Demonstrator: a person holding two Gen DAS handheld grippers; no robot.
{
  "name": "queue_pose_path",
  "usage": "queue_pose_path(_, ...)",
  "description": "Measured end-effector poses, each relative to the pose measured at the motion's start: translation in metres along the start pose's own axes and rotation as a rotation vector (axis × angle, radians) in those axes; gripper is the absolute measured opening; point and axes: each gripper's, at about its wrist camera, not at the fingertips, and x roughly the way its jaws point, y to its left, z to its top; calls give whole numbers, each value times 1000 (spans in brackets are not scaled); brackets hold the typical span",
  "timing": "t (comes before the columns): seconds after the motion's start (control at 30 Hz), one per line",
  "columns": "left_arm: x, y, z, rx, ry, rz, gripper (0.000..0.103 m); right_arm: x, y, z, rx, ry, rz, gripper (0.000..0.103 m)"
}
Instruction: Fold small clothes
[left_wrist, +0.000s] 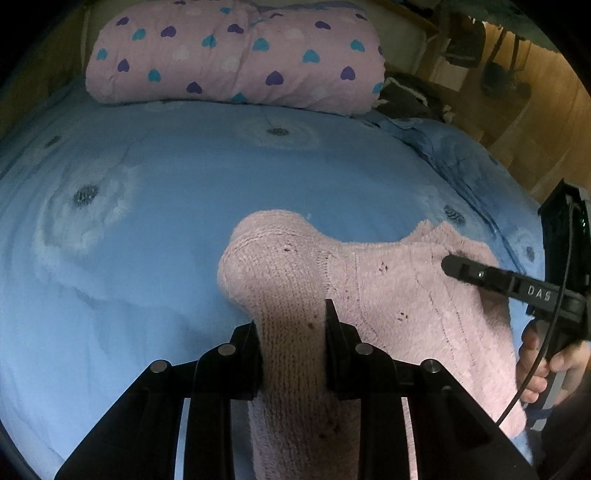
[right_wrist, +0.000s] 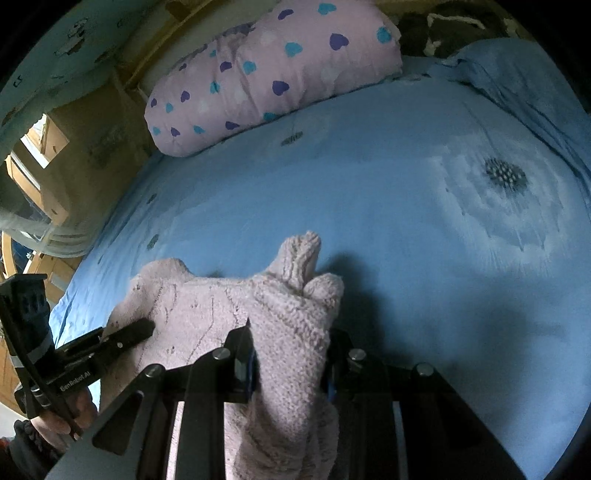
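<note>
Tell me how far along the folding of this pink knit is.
Early to midway. Done: both grippers have their grip. The left gripper is shut on one part of the pink knit; the right gripper is shut on a bunched part. In hand: the knit hangs between them over the blue bedspread, rumpled, with no neat fold showing. Left: lay it down, fold it, and let go.

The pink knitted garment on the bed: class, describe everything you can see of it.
The pale pink knitted garment is soft, fuzzy wool-like knit with small eyelet holes and ribbed lines. It lies partly spread on the blue flower-print bedspread, partly lifted. The left tongs pinch a bunched strip of it; the right tongs are shut on another gathered fold, a narrow sleeve-like end poking beyond them. Nothing else touches it.
</note>
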Motion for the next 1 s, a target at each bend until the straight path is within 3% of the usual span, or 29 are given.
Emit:
queue_pose_path(0.23, 15, 14, 22, -25, -3, -20, 4, 17, -8, 20, 16, -20, 16, 27)
queue_pose_path(0.53, 40, 10, 61, 75, -41, 20, 4, 33, -15, 58, 26, -51, 7, 27)
queue_pose_path(1.0, 113, -3, 156, 196, -99, 116, 4, 77, -36, 162, 0, -91, -84, 27)
